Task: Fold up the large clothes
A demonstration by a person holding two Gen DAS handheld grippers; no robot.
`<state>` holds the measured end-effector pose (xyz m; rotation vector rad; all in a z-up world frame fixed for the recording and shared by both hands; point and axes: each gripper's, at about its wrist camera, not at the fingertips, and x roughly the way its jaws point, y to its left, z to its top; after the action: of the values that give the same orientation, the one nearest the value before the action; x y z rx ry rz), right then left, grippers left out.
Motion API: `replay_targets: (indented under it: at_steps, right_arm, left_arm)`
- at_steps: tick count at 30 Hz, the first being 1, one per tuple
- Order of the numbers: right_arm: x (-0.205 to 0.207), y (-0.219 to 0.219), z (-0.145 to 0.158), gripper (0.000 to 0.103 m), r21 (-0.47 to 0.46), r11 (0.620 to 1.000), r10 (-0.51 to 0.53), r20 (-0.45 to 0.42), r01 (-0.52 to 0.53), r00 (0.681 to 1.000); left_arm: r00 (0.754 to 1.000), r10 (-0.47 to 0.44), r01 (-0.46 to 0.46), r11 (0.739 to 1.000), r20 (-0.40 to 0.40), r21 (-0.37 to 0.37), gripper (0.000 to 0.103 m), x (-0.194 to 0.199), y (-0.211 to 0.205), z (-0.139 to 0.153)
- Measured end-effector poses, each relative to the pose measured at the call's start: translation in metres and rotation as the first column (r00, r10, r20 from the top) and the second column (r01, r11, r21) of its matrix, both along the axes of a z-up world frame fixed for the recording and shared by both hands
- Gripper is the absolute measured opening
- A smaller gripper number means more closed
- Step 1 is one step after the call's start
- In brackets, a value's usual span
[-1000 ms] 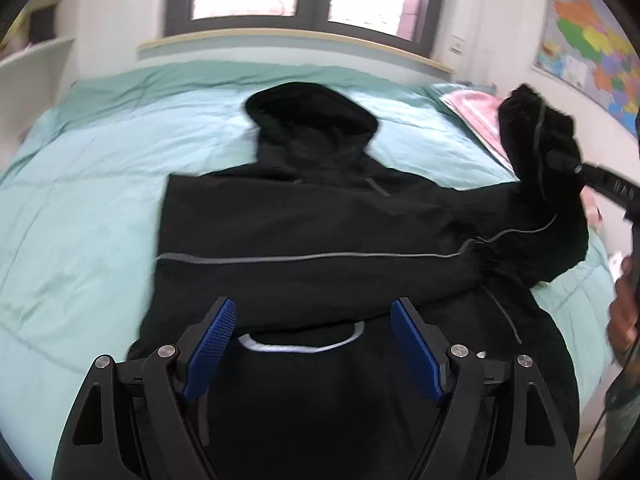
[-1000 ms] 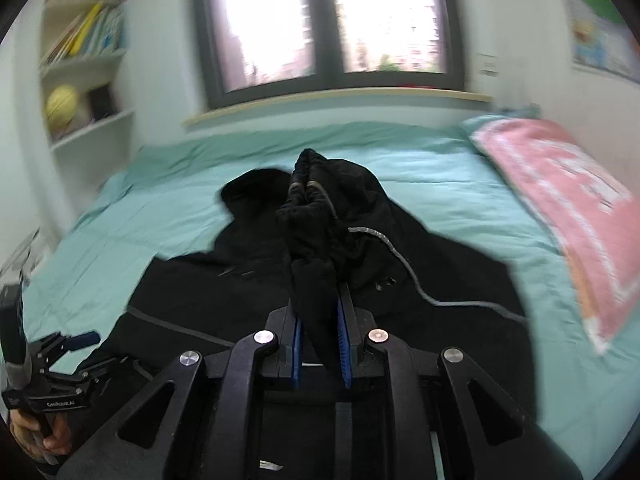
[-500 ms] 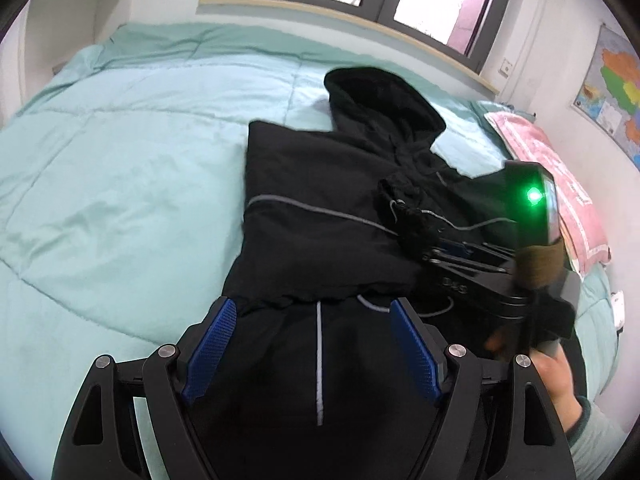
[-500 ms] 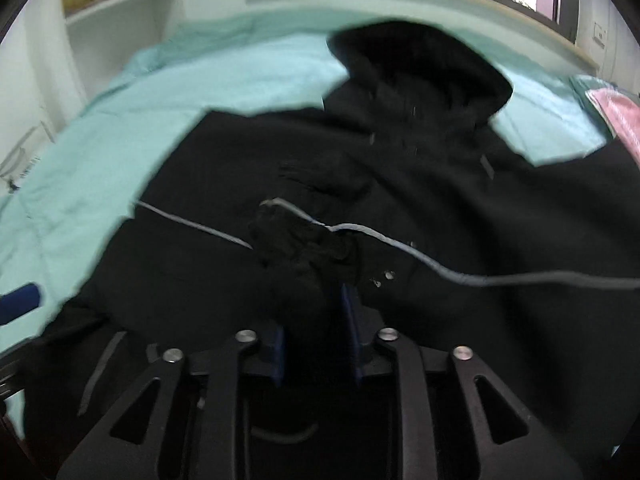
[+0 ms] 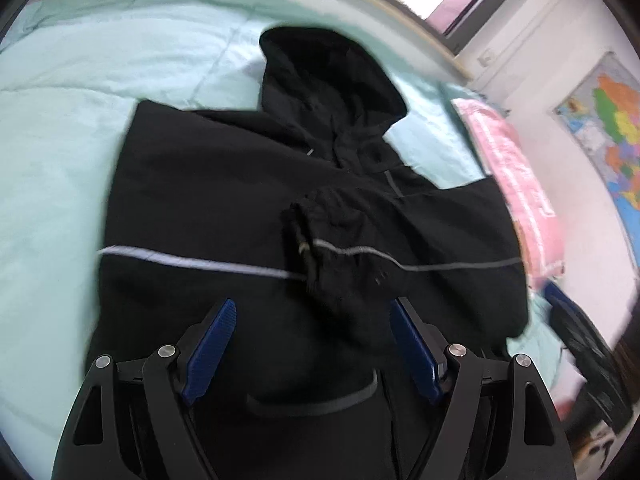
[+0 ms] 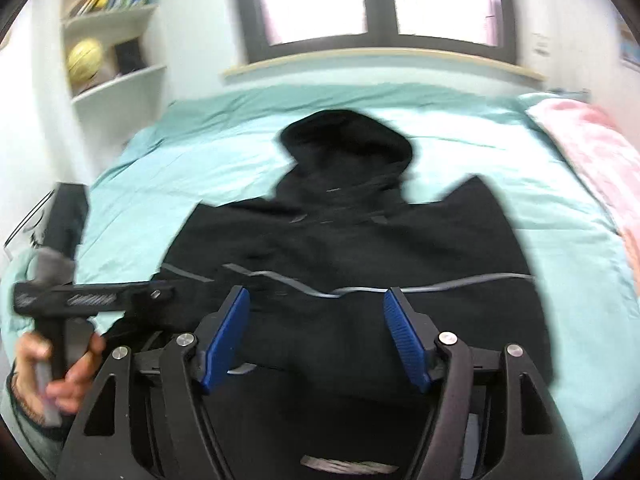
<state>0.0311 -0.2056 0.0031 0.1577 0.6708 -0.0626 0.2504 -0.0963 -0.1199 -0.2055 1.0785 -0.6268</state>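
The black hooded jacket [image 5: 224,184] lies flat mid-bed [image 5: 52,120], hood toward the window, 1 sleeve [image 5: 360,256] folded across its chest. Left claw [image 5: 312,350] and right claw [image 6: 316,338] hover spread, empty. The loose cuff could slide off during the next fold.

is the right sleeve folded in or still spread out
Folded in. The sleeve lies across the jacket chest, cuff near the middle; the right gripper is open and empty.

We see our left gripper [image 5: 310,354] spread wide over a black hooded jacket [image 5: 224,200] lying flat, both sleeves folded in, on the green bedspread [image 5: 60,132].
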Motion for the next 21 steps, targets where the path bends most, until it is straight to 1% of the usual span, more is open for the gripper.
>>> replay_targets:
  at_steps: [3, 4, 5, 6, 7, 8, 10, 12, 13, 15, 17, 18, 20, 21]
  right_arm:
    - [-0.021, -0.038, 0.007, 0.072, -0.026, 0.996, -0.086, 0.002, 0.086, 0.996]
    - [-0.027, -0.048, 0.009, 0.072, -0.034, 0.994, -0.107, 0.003, 0.107, 0.994]
    - [-0.032, -0.057, 0.01, 0.072, -0.045, 0.991, -0.128, 0.004, 0.128, 0.992]
    - [-0.037, -0.068, 0.01, 0.072, -0.061, 0.986, -0.154, 0.0, 0.153, 0.988]
    - [-0.041, -0.077, 0.01, 0.072, -0.073, 0.982, -0.173, -0.009, 0.172, 0.985]
    - [-0.043, -0.086, 0.008, 0.072, -0.08, 0.978, -0.194, -0.023, 0.191, 0.981]
    - [-0.039, -0.106, 0.001, 0.072, -0.066, 0.973, -0.225, -0.057, 0.222, 0.973]
    - [-0.031, -0.118, -0.003, 0.072, -0.037, 0.972, -0.235, -0.079, 0.233, 0.969]
    - [-0.024, -0.123, -0.004, 0.072, -0.023, 0.972, -0.235, -0.087, 0.233, 0.968]
    - [-0.006, -0.127, -0.01, 0.072, 0.004, 0.976, -0.215, -0.108, 0.216, 0.971]
    - [0.016, -0.124, -0.019, 0.072, 0.017, 0.981, -0.187, -0.14, 0.191, 0.972]
    - [0.032, -0.119, -0.028, 0.072, 0.03, 0.986, -0.16, -0.162, 0.166, 0.974]
    - [0.054, -0.109, -0.047, 0.072, 0.038, 0.99, -0.123, -0.196, 0.133, 0.973]
    - [0.072, -0.103, -0.068, 0.072, 0.039, 0.993, -0.097, -0.249, 0.11, 0.964]
  left_arm:
    - [0.999, 0.02, -0.019, 0.999, -0.028, 0.043, 0.08, 0.021, -0.027, -0.023]
    - [0.999, 0.023, -0.022, 0.998, -0.022, 0.057, 0.08, 0.025, -0.032, -0.026]
    - [1.0, 0.018, -0.017, 0.997, -0.002, 0.069, 0.064, 0.026, -0.038, -0.026]
    - [1.0, -0.006, 0.005, 0.998, 0.01, 0.07, 0.03, 0.027, -0.045, -0.026]
    - [1.0, -0.021, 0.021, 0.998, -0.003, 0.056, 0.025, 0.028, -0.047, -0.027]
    - [1.0, -0.012, 0.012, 0.999, 0.001, 0.036, 0.024, 0.028, -0.047, -0.022]
    - [0.999, -0.006, 0.005, 1.0, 0.045, 0.013, 0.021, 0.025, -0.04, -0.01]
    - [0.993, 0.012, -0.012, 1.0, 0.116, 0.003, 0.021, 0.018, -0.024, 0.01]
    - [0.989, 0.028, -0.027, 1.0, 0.143, -0.005, 0.021, 0.015, -0.012, 0.02]
    - [0.981, 0.077, -0.072, 0.997, 0.181, -0.036, 0.021, 0.01, 0.026, 0.037]
    - [0.983, 0.095, -0.089, 0.995, 0.156, -0.048, 0.021, 0.01, 0.057, 0.035]
    - [0.988, 0.089, -0.084, 0.995, 0.124, -0.045, 0.021, 0.012, 0.071, 0.027]
    - [0.993, 0.091, -0.093, 0.995, 0.071, 0.028, 0.022, 0.017, 0.084, 0.003]
    - [0.995, 0.091, -0.093, 0.993, 0.033, 0.066, 0.023, 0.02, 0.087, -0.013]
